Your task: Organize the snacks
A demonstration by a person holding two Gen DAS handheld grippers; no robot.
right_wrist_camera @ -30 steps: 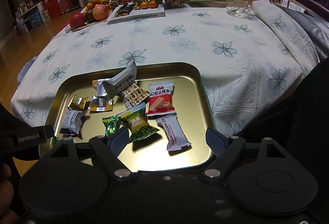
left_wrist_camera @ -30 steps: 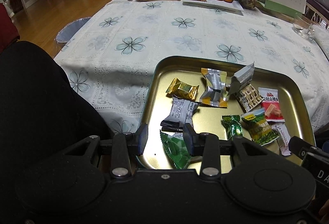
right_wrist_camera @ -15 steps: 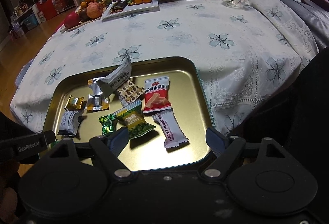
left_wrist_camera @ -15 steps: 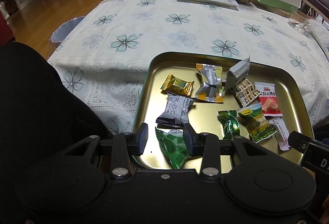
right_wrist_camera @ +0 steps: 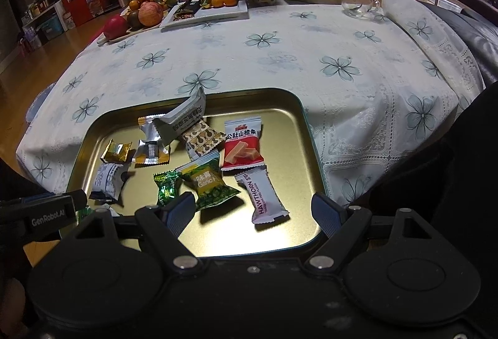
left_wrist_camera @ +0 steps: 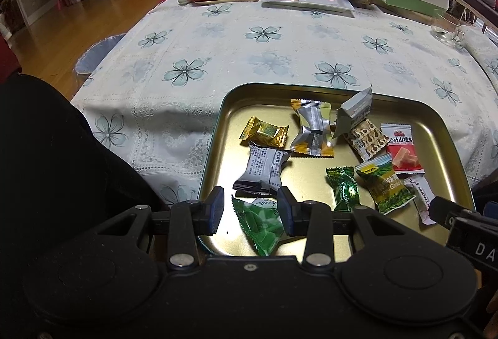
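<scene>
Snacks: wrapped, scattered in my gold tray (left_wrist_camera: 218, 133) on the bench. Green packet (left_wrist_camera: 261, 222) at the tray's 7 o'clock, between my left gripper (left_wrist_camera: 250, 210) fingers, spread, not touching. Right gripper (right_wrist_camera: 253, 211) spread wide over the Hawthorn bar (right_wrist_camera: 264, 199).

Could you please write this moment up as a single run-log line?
left gripper: open, straddling green packet | right gripper: open wide, empty, above gold tray | snacks loose in tray

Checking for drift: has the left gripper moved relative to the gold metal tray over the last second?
Barely. The left gripper still straddles the green snack packet at the gold metal tray's near edge, jaws equally open.
</scene>
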